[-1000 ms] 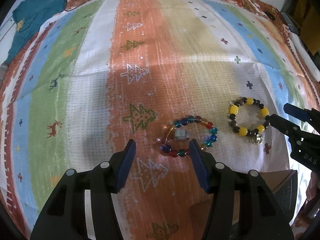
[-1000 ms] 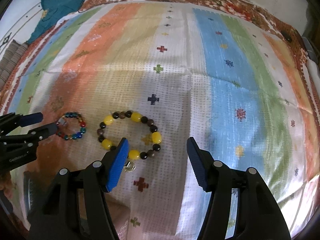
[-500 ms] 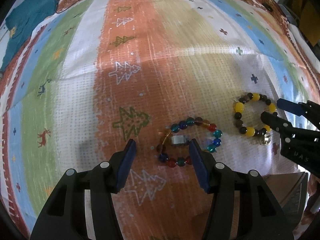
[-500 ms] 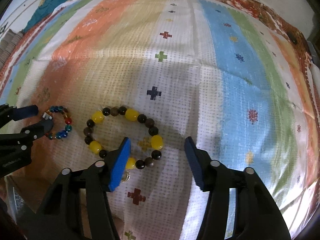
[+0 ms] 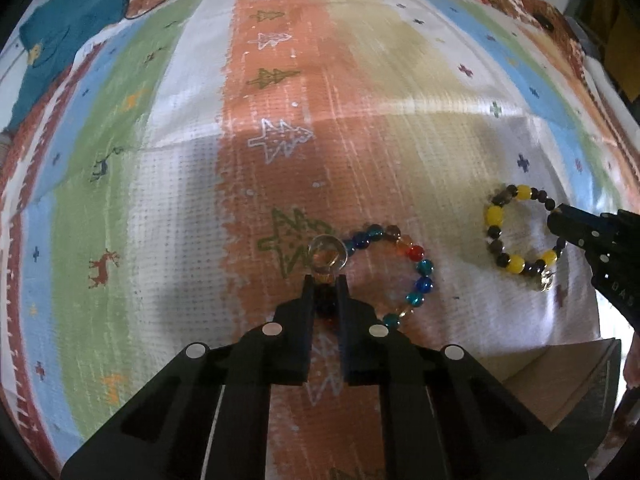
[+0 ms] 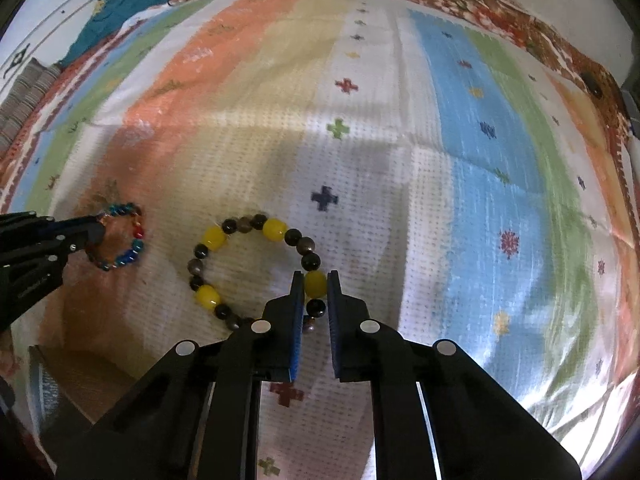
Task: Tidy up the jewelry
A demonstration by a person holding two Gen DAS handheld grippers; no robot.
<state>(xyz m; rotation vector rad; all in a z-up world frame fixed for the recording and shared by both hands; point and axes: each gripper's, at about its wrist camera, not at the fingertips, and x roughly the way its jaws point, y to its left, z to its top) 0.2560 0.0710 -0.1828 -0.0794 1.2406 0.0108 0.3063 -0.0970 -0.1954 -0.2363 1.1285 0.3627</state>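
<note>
A multicoloured bead bracelet [image 5: 416,268] lies on the striped cloth [image 5: 160,184]. My left gripper [image 5: 325,280] is shut on its left side, with a clear ring bead [image 5: 327,256] just past the fingertips. A yellow-and-dark bead bracelet [image 6: 256,264] lies to its right. My right gripper [image 6: 315,278] is shut on its right side, pinching a yellow bead [image 6: 315,283]. Each gripper shows in the other's view: the right one [image 5: 560,220] in the left wrist view, the left one [image 6: 94,234] in the right wrist view. The yellow bracelet [image 5: 516,236] and the coloured one [image 6: 124,244] show there too.
A brown cardboard box [image 5: 560,376] sits at the cloth's near edge between the grippers; it also shows in the right wrist view [image 6: 80,384]. A teal garment [image 5: 68,28] lies at the far left corner. A fold crosses the cloth [image 6: 460,152].
Both grippers moved forward and down and went from open to shut, the left on the multicoloured bracelet, the right on the yellow-and-dark bracelet.
</note>
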